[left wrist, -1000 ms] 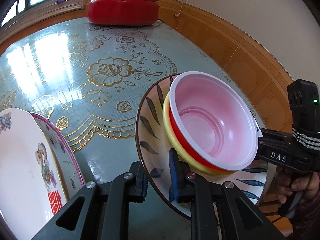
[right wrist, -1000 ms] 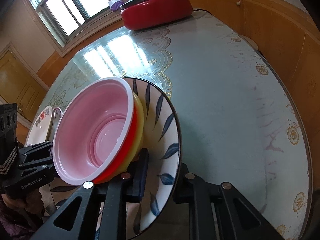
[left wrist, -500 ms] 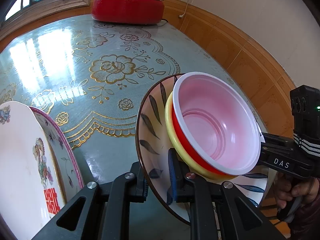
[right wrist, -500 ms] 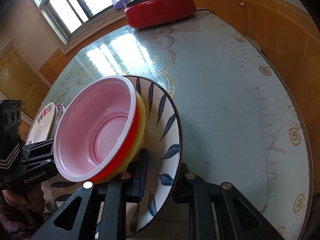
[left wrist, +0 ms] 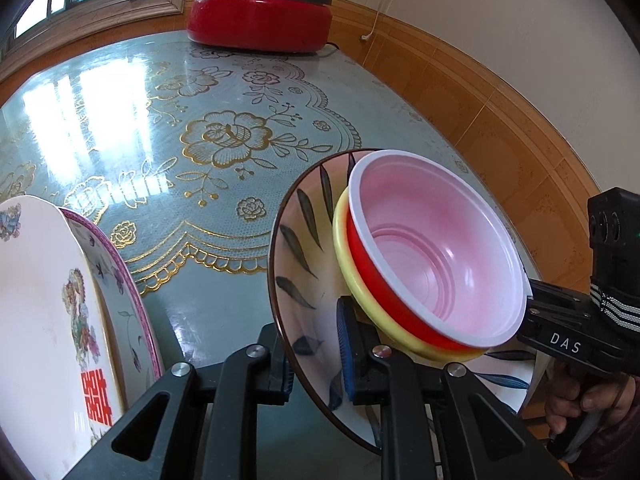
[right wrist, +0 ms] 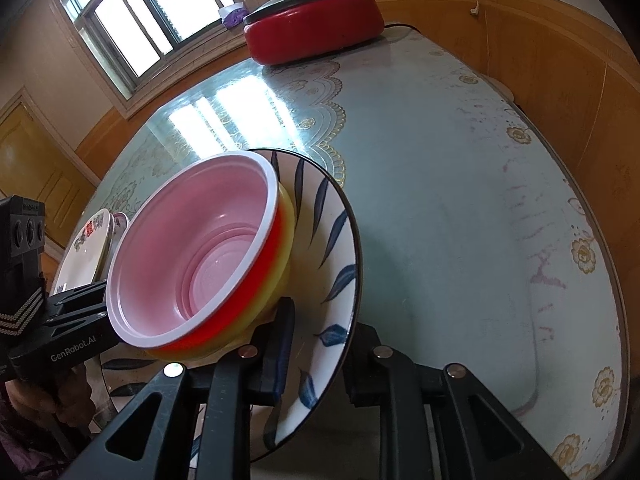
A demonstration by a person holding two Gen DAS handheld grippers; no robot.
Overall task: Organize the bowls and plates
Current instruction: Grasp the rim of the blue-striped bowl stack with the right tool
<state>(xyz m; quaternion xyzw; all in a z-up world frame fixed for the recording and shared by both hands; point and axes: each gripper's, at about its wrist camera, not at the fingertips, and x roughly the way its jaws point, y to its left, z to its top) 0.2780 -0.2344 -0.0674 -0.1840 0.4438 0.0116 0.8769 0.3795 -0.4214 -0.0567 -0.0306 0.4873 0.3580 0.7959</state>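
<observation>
A blue-leaf plate [left wrist: 298,240] [right wrist: 332,248] carries a red bowl with a pink inside [left wrist: 436,248] [right wrist: 200,248] nested in a yellow bowl [left wrist: 348,256] [right wrist: 282,276]. My left gripper [left wrist: 316,354] is shut on the plate's left rim. My right gripper [right wrist: 316,354] is shut on its right rim. Both hold the plate above the table. In each view the other gripper shows across the plate. A white floral plate [left wrist: 36,320] rests on a purple-rimmed plate [left wrist: 128,292] at the left.
A red electric pot with a grey lid [left wrist: 260,20] [right wrist: 316,28] stands at the far end of the teal floral table [left wrist: 180,120] [right wrist: 460,200]. A wooden-panelled wall [left wrist: 500,120] runs close along the table's right side. A window [right wrist: 140,20] is behind.
Both grippers have moved the plate and bowls slightly toward the near edge and to the right. The grips are unchanged.
</observation>
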